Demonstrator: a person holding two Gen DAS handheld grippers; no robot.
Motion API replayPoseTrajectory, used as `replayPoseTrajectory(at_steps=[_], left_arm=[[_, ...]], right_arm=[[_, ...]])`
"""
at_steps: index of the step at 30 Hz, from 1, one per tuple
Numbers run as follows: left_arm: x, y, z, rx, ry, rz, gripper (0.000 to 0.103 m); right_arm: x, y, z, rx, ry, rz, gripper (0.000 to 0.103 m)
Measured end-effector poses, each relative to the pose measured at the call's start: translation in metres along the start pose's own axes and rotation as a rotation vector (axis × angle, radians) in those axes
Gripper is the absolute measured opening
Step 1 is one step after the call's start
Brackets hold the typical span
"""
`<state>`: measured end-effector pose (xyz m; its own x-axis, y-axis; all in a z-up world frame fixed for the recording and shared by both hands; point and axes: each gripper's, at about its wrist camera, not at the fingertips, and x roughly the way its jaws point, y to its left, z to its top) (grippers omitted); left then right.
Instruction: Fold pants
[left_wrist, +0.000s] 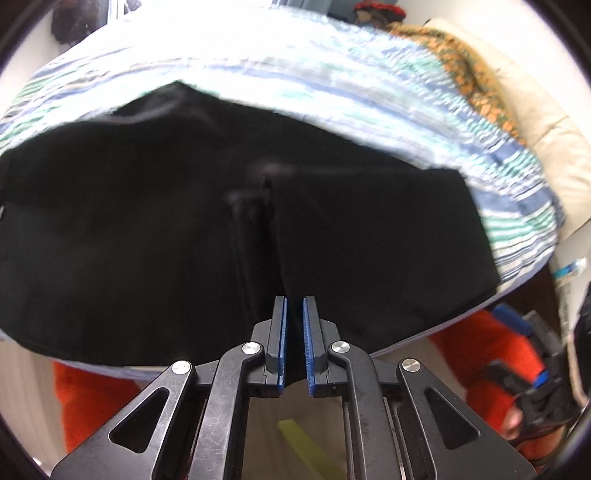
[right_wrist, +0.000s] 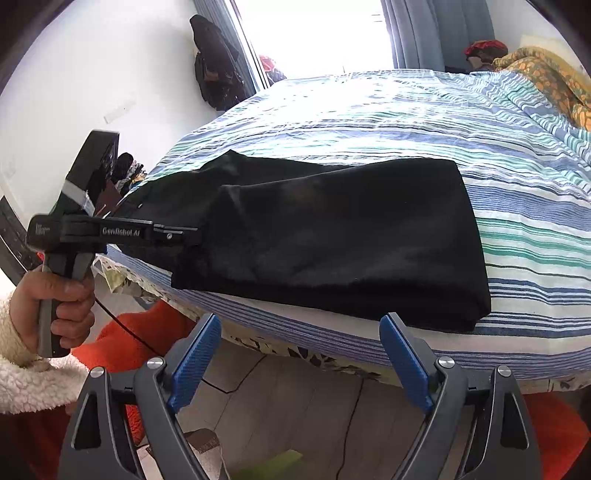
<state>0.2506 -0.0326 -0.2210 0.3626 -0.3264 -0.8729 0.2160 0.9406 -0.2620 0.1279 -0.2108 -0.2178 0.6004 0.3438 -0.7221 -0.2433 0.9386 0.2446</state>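
Black pants (right_wrist: 332, 236) lie folded on the striped bed (right_wrist: 517, 229), near its front edge. They fill the left wrist view (left_wrist: 184, 221). My left gripper (left_wrist: 294, 306) is shut on the pants' near edge, with dark cloth between its blue pads. It also shows in the right wrist view (right_wrist: 195, 234), where it holds the pants' left end lifted a little. My right gripper (right_wrist: 301, 332) is open and empty, off the bed's front edge, below the pants.
An orange patterned blanket (right_wrist: 546, 74) and a cream pillow (left_wrist: 546, 136) lie at the bed's far right. Dark clothes (right_wrist: 218, 66) hang by the window. My orange clothing (right_wrist: 125, 343) and a black cable (right_wrist: 236, 380) are below the bed edge.
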Motion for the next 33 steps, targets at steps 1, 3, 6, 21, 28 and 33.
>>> replayPoseTrajectory(at_steps=[1, 3, 6, 21, 28, 33], left_arm=[[0.001, 0.000, -0.001, 0.003, 0.007, 0.003, 0.008], [-0.009, -0.002, 0.000, 0.007, -0.009, 0.006, 0.018], [-0.032, -0.001, 0.002, 0.010, -0.107, 0.018, 0.092], [-0.016, -0.009, 0.039, 0.105, -0.117, 0.013, 0.011], [-0.002, 0.027, 0.042, 0.047, -0.071, 0.056, 0.009], [-0.007, 0.027, 0.031, 0.027, -0.096, 0.067, 0.046]], right_arm=[[0.000, -0.002, 0.000, 0.009, 0.000, 0.001, 0.087], [0.000, -0.007, 0.000, 0.020, 0.001, 0.001, 0.087], [-0.002, -0.008, 0.000, 0.026, -0.004, 0.005, 0.087], [-0.004, -0.008, 0.000, 0.019, -0.018, -0.002, 0.087], [-0.006, -0.011, 0.001, 0.025, -0.024, -0.011, 0.087], [0.000, -0.012, 0.001, 0.030, 0.004, -0.018, 0.087]])
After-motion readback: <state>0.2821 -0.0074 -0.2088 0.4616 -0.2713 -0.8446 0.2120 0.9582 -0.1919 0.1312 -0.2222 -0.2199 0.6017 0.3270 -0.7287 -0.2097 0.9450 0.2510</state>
